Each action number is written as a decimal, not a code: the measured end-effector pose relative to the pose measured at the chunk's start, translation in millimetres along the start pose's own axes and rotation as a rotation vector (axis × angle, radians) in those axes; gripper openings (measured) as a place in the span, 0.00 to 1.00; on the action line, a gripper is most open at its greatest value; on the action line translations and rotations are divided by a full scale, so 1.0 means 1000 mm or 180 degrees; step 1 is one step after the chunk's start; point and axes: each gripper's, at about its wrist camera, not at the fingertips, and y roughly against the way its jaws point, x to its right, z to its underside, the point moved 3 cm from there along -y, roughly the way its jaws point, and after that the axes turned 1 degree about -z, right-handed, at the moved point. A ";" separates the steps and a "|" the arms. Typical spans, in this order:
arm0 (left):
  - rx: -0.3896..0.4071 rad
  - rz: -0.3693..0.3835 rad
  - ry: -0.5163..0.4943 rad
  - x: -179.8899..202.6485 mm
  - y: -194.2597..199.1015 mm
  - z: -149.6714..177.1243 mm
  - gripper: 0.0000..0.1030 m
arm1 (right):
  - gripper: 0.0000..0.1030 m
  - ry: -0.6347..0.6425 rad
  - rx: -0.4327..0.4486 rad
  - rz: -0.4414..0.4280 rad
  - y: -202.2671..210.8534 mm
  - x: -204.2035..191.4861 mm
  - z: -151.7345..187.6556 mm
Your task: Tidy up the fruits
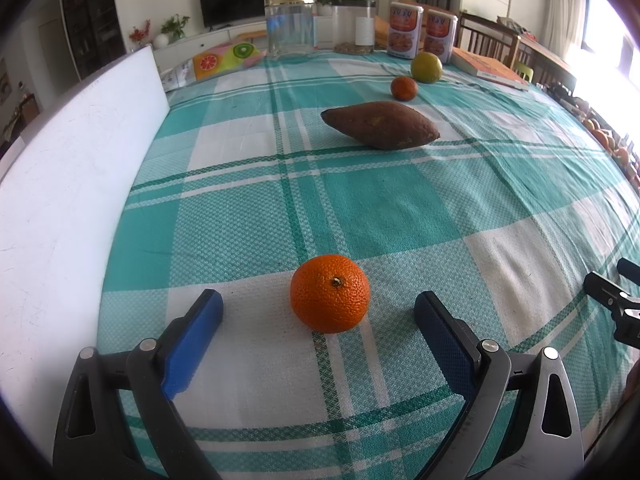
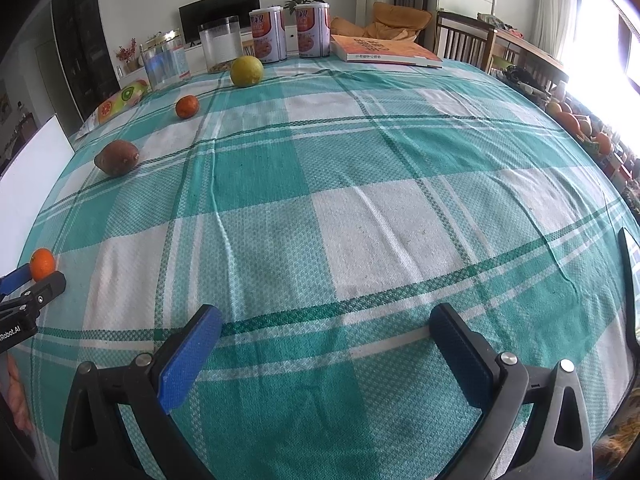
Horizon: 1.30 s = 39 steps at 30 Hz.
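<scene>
The left gripper (image 1: 318, 312) has its blue-padded fingers spread wide on either side of a bright round orange with pebbled skin (image 1: 330, 293), which sits on the teal-and-white checked tablecloth (image 1: 400, 208) just beyond the fingertips, touching neither pad. The right gripper (image 2: 326, 330) is likewise spread apart over bare cloth, holding nothing. Farther back lie a brown tapered sweet potato (image 1: 380, 124), a small darker tangerine (image 1: 404, 88) and a yellow-green citrus fruit (image 1: 426, 67). The likeliest trouble is the orange rolling: if one pad meets it before the other, or the fingers close ahead of its widest part, it could squirt forward across the cloth, and a wrinkle could snag a low fingertip
</scene>
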 end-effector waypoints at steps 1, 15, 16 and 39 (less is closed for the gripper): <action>0.0000 0.0000 0.0000 0.000 0.000 0.000 0.95 | 1.00 0.0078 -0.0047 -0.0093 -0.002 -0.004 -0.004; 0.0000 0.0000 0.0000 0.000 0.000 0.000 0.95 | 0.97 0.1467 -0.0166 -0.0797 -0.059 -0.192 -0.135; 0.0000 0.0000 0.0000 0.000 -0.001 0.000 0.95 | 0.97 0.1543 -0.0261 -0.0781 -0.069 -0.202 -0.135; 0.0000 -0.0008 0.0000 0.000 0.000 0.000 0.95 | 0.40 -0.0318 -0.0217 -0.0676 -0.019 -0.006 -0.054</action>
